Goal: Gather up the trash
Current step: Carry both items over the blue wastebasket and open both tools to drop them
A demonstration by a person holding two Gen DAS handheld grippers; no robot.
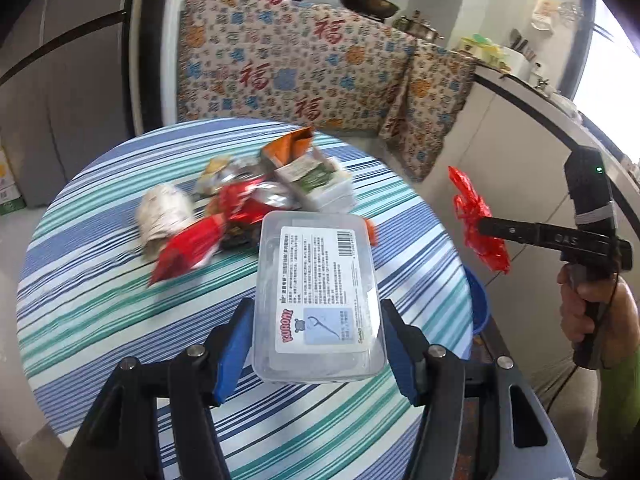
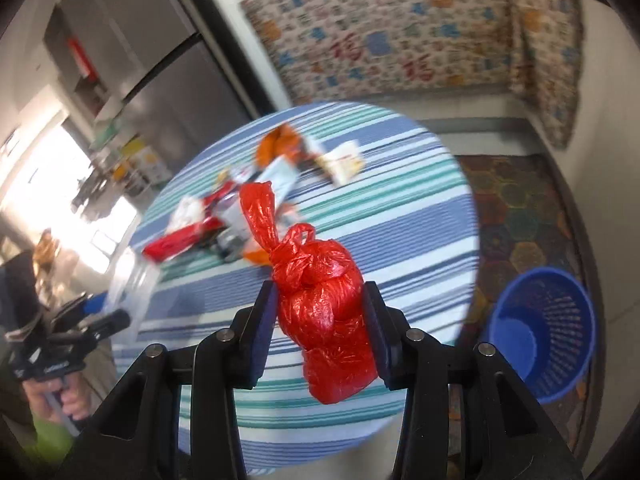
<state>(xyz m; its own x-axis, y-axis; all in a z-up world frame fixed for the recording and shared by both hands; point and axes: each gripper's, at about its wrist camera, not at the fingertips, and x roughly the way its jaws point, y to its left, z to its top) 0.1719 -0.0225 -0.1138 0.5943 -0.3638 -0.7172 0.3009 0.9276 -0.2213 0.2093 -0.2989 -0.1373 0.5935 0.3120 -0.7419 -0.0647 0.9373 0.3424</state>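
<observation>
Striped in blue, teal and white, the round bench (image 1: 100, 300) stands in a kitchen, with a patterned cloth (image 1: 296, 68) draped over the counter behind it and pots on top. A heap of wrappers (image 1: 240, 200) and small cartons lies near the middle of the bench, blurred in both views.

The left gripper (image 1: 318, 344) points down at a slant over the near part of the bench, its blue pads (image 1: 236, 354) pressed on the two long sides of a clear plastic box (image 1: 320, 296) with a printed label. The box is held lifted above the cloth, its far end toward the heap.

The right gripper (image 2: 322, 320) also tilts downward, above the bench edge. Its jaws pinch a knotted red plastic bag (image 2: 324, 320), the tied ears sticking up and away from the fingers. From the left wrist view this gripper reaches in from the right, level, with the bag (image 1: 478, 220) at its tip beyond the bench rim, and a hand (image 1: 592, 308) wrapped round its handle below.

A blue mesh basket (image 2: 548, 328) stands on the floor to the right of the bench, on a patterned mat
</observation>
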